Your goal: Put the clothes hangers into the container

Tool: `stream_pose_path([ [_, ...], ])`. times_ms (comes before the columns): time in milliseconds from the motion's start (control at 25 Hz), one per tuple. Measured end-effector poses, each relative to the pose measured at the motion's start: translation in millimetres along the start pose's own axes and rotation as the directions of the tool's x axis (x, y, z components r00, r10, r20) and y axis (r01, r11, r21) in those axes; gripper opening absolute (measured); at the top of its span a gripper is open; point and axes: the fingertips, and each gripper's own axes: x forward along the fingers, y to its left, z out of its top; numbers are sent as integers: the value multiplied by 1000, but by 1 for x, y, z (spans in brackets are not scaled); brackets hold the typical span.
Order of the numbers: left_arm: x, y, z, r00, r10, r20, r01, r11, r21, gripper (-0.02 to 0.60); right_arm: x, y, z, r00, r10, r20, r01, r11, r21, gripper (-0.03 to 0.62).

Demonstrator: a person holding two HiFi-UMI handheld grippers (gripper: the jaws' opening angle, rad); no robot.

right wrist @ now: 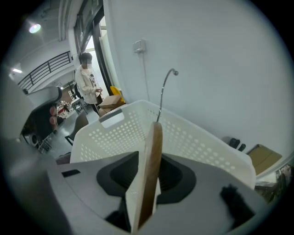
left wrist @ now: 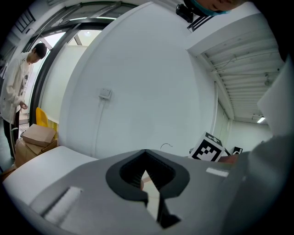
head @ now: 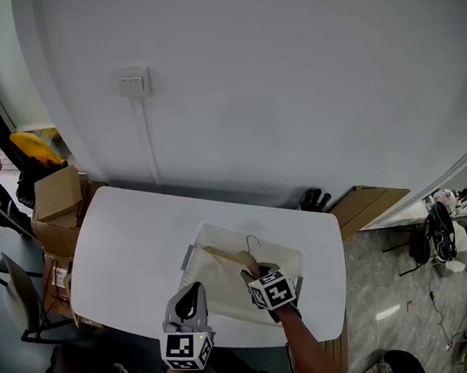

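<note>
Against a bare white wall (head: 289, 73), a white table (head: 126, 254) carries a white perforated container (head: 283, 254), which sits toward the table's 5 o'clock corner when seen from above. Cardboard boxes (head: 57, 195) are stacked off the table's 9 o'clock end, and a person (right wrist: 86, 82) in a pale top stands farther off beside a glazed doorway.

Within the container's rim, a wooden clothes hanger (head: 227, 258) stands on edge. Its long axis runs from 10 o'clock to 4 o'clock across the container, and its wire hook (head: 254, 239) points to 12 o'clock, toward the wall. Whether the wood touches the container's floor cannot be told.

The right gripper (head: 255, 275) reaches in from 5 o'clock with its jaws parted to a middling width on either side of the hanger's near end. The wood stands between them, seen edge-on, and the pads do not visibly clamp it. The left gripper (head: 195, 289) hangs at the container's 8 o'clock corner, tips toward 12 o'clock, its jaws drawn together with nothing between them.

A light switch (head: 134, 83) sits on the wall at 11 o'clock.
</note>
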Motion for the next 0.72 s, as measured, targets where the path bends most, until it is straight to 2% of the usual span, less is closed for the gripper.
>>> stream_pose_path([
  [720,3,-3,1,1000,-22,1,22,1000,-1,3,-6,-18,-7,996,-84,-20,84,996,19,175],
])
